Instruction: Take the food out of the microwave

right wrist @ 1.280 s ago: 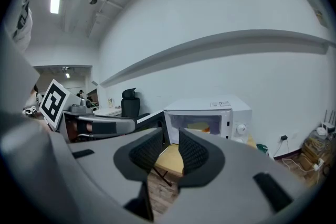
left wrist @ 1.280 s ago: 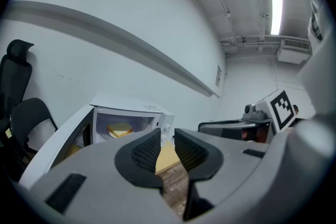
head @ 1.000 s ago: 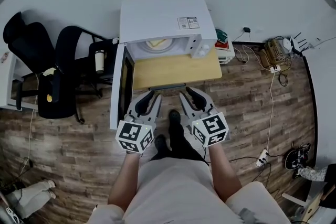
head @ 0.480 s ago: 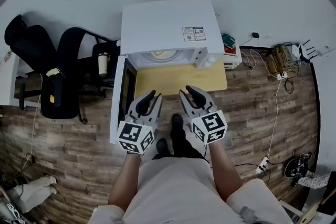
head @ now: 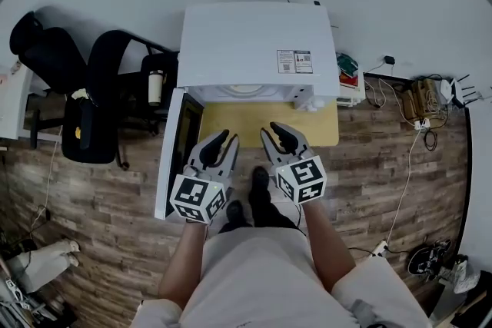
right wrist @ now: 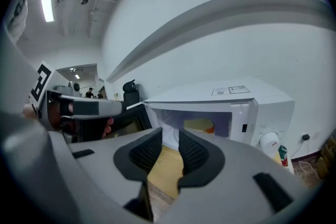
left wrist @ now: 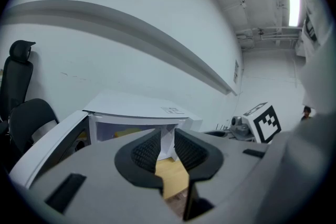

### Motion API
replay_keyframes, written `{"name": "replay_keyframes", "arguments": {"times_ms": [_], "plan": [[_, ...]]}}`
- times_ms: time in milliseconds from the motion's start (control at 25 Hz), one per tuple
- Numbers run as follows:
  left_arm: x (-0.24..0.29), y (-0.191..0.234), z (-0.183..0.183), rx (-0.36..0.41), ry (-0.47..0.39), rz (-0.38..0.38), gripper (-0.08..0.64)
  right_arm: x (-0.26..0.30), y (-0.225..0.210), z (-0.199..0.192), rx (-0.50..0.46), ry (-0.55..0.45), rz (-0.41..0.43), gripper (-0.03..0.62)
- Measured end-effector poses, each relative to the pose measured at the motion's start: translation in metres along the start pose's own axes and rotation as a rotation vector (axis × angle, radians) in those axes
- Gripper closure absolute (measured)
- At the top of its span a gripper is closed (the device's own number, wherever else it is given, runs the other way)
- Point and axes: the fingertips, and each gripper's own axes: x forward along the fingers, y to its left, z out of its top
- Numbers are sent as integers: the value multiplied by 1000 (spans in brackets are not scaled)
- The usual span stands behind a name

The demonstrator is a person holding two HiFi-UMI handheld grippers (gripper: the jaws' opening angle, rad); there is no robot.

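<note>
A white microwave (head: 246, 46) stands on a small wooden table (head: 265, 123), its door (head: 173, 154) swung open to the left. In the head view only a pale sliver of the food (head: 244, 89) shows under the top edge. The right gripper view shows the yellow food (right wrist: 200, 125) inside the cavity; in the left gripper view the food (left wrist: 125, 134) is a yellow patch. My left gripper (head: 226, 140) and right gripper (head: 275, 136) hover side by side over the table's front edge, short of the opening. Both are open a narrow gap, with nothing between the jaws.
Black office chairs (head: 92, 100) and a stand with a cup (head: 156, 88) sit left of the door. Cables and plugs (head: 419, 96) lie on the wooden floor at the right. Small items (head: 350, 69) rest beside the microwave's right side. A white wall runs behind.
Both grippers have come nearer to the microwave. In the head view its top now covers most of the cavity and less of the table shows.
</note>
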Motion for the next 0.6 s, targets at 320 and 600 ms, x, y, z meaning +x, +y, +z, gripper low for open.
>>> {"name": "replay_keyframes", "arguments": {"times_ms": [320,600], "plan": [[29,7,-4,-26,8,55,482,28,-27,-12,13,27,40,509],[46,11,-9,-35,14,87,483,52,-43,-23,49,45,55,506]]}}
